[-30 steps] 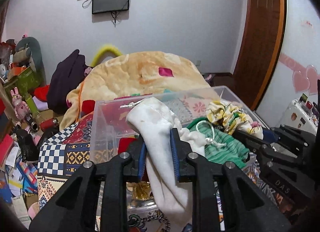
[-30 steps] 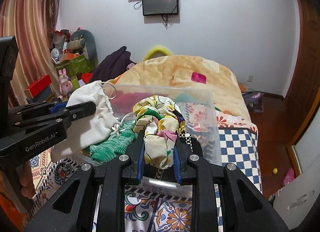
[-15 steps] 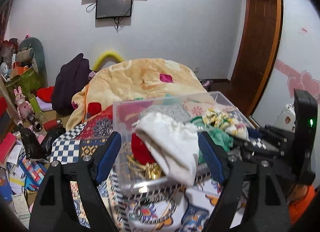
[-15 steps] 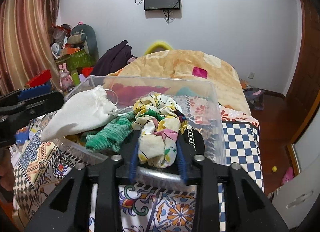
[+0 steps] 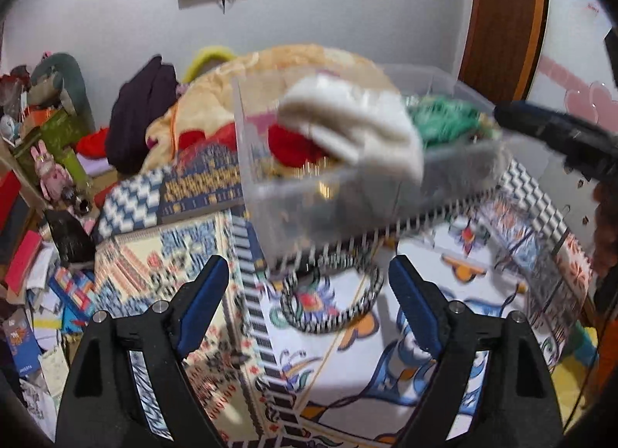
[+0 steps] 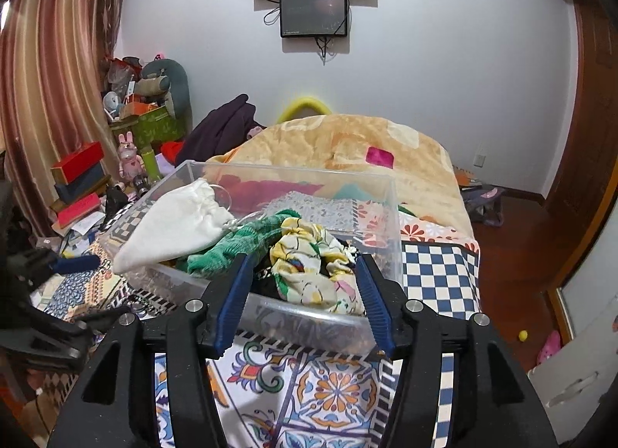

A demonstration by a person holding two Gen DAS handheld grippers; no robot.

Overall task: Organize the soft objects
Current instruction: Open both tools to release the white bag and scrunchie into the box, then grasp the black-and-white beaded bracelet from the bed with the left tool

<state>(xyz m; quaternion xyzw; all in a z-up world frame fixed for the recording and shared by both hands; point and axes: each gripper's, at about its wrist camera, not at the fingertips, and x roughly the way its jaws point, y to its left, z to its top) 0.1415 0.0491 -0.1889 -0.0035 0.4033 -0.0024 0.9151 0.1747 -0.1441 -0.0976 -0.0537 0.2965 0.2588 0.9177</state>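
Note:
A clear plastic bin (image 6: 394,216) stands on the patterned bedcover. A white drawstring pouch (image 6: 174,224) lies draped over the bin's left rim, beside a green knit piece (image 6: 231,247). My right gripper (image 6: 303,260) is at the bin's near wall. Its jaws are opening, and a floral fabric piece (image 6: 313,266) rests loose between them on the bin's contents. My left gripper (image 5: 307,274) is low over the bedcover in front of the bin (image 5: 247,162). Its jaws are still widening and hold nothing. The view is blurred, with the pouch (image 5: 347,127) beyond it.
A black-and-white striped band (image 5: 332,301) lies on the bedcover just ahead of my left gripper. An orange blanket (image 6: 347,146) is heaped behind the bin. Boxes and toys (image 6: 77,166) crowd the left side. A checked cloth (image 6: 436,274) lies right of the bin, with floor beyond.
My left gripper let go of the white pouch, opened wide and drew back and down; the pouch now hangs over the bin's rim. My right jaws spread off the floral fabric.

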